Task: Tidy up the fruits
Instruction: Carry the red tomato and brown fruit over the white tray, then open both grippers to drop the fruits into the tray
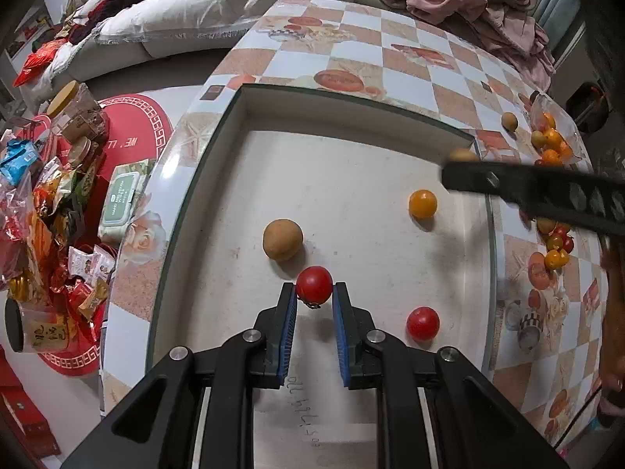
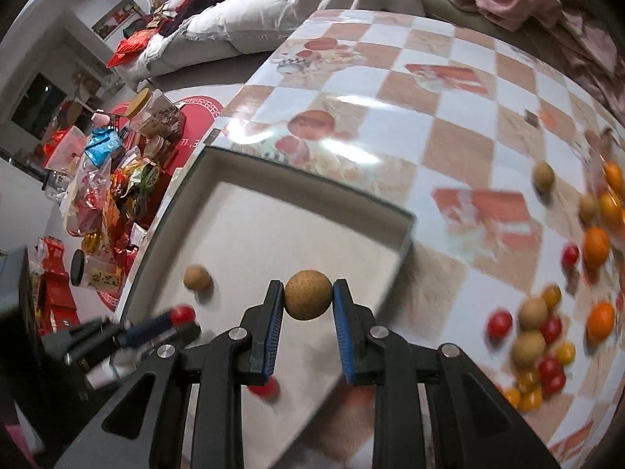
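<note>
Red tomato [image 1: 314, 284] being pinched by left gripper [image 1: 313, 293] fingers above white tray [image 1: 351, 164], right gripper [image 2: 308, 293] fingers pinching brown fruit [image 2: 307, 294], loose fruit pile [image 2: 547, 336] on table showing mainly in right view.

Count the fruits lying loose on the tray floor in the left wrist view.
3: a brown fruit left of centre, an orange one to the right, a red tomato lower right. The arms may hide others.
</note>
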Demonstrator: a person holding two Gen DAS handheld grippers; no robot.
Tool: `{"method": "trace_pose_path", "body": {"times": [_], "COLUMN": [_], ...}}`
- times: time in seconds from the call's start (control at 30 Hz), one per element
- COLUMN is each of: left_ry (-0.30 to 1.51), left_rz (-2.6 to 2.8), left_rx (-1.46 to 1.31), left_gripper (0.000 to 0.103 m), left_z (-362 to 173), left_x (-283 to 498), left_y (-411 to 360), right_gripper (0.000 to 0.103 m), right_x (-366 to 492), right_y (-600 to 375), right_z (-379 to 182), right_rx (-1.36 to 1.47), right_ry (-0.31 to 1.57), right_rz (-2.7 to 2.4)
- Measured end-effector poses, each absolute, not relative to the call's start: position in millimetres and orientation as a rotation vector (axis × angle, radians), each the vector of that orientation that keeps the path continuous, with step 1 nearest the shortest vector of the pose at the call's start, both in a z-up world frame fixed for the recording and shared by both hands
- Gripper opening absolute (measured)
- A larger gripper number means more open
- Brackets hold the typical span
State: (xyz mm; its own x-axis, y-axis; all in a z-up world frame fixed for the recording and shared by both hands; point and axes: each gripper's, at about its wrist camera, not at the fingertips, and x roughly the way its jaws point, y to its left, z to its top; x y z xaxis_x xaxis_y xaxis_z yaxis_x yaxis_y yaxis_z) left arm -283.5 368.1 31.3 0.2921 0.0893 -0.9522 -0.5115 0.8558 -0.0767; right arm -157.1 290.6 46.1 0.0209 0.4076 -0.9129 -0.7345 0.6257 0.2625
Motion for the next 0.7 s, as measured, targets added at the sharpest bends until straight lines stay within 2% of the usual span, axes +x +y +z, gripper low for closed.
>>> {"method": "trace_pose_path", "body": {"times": [0.5, 0.7], "left_ry": [1.232, 1.235], "left_rz": [0.419, 0.415], "left_rx": [-0.417, -0.411], "left_gripper": [0.02, 0.021], "left_z": [15.3, 14.1], "left_x": [-282.6, -282.7], "left_y": [373.7, 373.4], "right_gripper": [0.028, 0.028], "right_x": [-149.0, -152.9], "right_y": [337.8, 339.7], "right_z": [4.8, 5.6], "right_rx": [-0.45, -0.486], "right_ry": [1.286, 1.265], "right_rz": [0.887, 0.89]}}
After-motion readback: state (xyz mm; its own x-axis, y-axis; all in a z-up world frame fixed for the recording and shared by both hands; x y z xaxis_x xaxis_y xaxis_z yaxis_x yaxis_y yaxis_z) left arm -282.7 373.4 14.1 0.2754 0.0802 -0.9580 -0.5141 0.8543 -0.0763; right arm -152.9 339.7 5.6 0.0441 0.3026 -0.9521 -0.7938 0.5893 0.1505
